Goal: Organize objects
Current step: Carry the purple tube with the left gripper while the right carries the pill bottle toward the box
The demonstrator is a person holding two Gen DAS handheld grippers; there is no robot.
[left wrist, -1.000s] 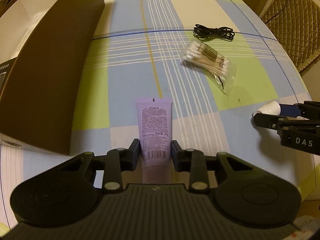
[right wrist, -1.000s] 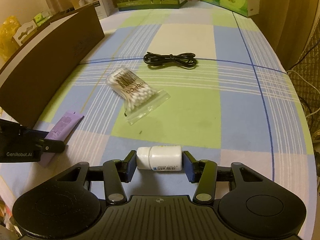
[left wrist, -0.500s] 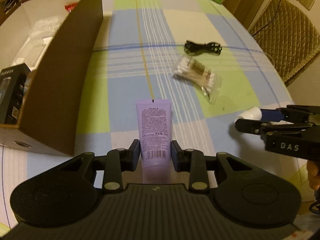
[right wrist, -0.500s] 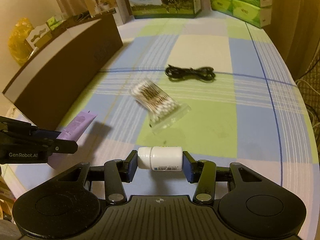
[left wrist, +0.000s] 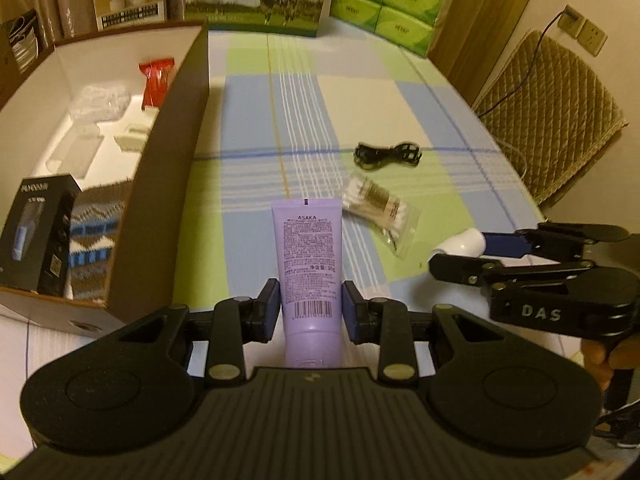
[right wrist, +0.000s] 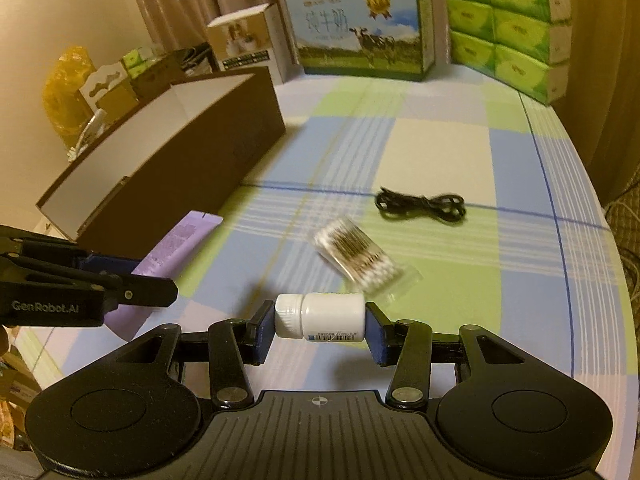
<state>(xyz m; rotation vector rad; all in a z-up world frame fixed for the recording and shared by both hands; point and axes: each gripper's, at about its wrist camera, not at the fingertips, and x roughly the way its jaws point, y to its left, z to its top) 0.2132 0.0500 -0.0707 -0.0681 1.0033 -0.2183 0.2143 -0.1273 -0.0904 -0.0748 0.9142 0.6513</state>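
- The left gripper (left wrist: pixel 308 312) was clamped on the lower end of a purple tube (left wrist: pixel 308 248); its long axis ran straight out along the fingers, crimped end forward.
- The right gripper (right wrist: pixel 320 328) was clamped on a white bottle (right wrist: pixel 320 316), held crosswise, cap against the left pad.
- Both items were held clear of the table (left wrist: pixel 256 144).
- The open box (left wrist: pixel 168 152) lay forward and to the left of both grippers; the left one was nearer, so the tube probably goes in first.
- A swab bag (right wrist: pixel 360 256) and a black cable (right wrist: pixel 420 204) lay on the table ahead, unsorted.
- Only the left view showed inside the box: a black carton (left wrist: pixel 36 232), a red packet (left wrist: pixel 156 80) and clear wrapping. The right view showed just its outer wall.
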